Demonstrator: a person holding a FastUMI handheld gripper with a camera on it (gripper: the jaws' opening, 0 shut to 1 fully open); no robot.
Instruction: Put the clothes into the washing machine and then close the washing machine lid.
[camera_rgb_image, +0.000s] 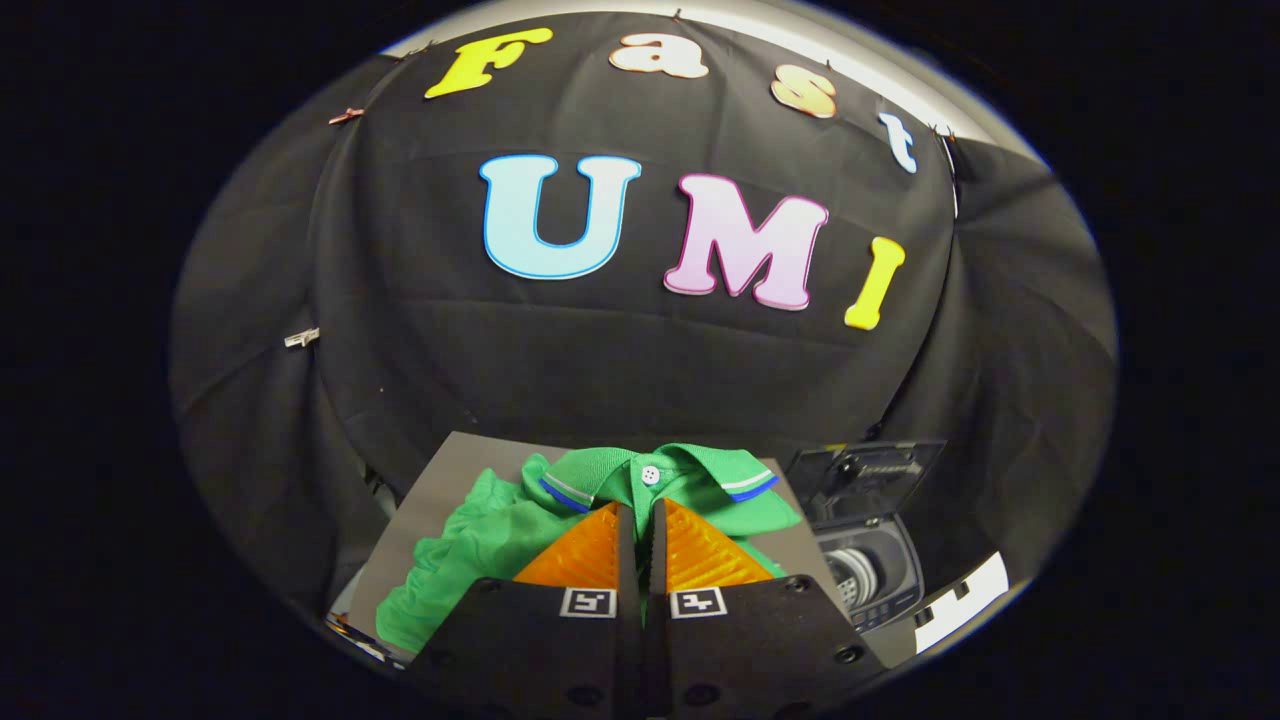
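**Grip check: fingers together over the polo shirt, washer lid up**

Status from the gripper view:

- hand-held gripper (643, 535): fingers drawn almost together, thin gap between them. Tips sit over the placket of the green polo shirt (480, 540), just below its collar button. I can't tell whether any fabric is pinched in that gap, so I treat the grasp as unconfirmed.
- Shirt lies crumpled on the grey table (440, 470), collar on the far side, body bunched off to the left of the fingers.
- Washing machine (872, 575) stands low, right of the table, lid (865, 480) raised, drum opening visible. Shirt is not in it yet.

Risks as I judge them:

- If only the placket edge is caught, the shirt could slip out on the lift. Cause: thin fabric, shallow bite.
- Most of the cloth hangs left of the grip point. It may trail and drag on the table edge or drape over the washer rim instead of dropping into the drum.
- Any sleeve or hem left over the rim would stop the lid from closing flush.
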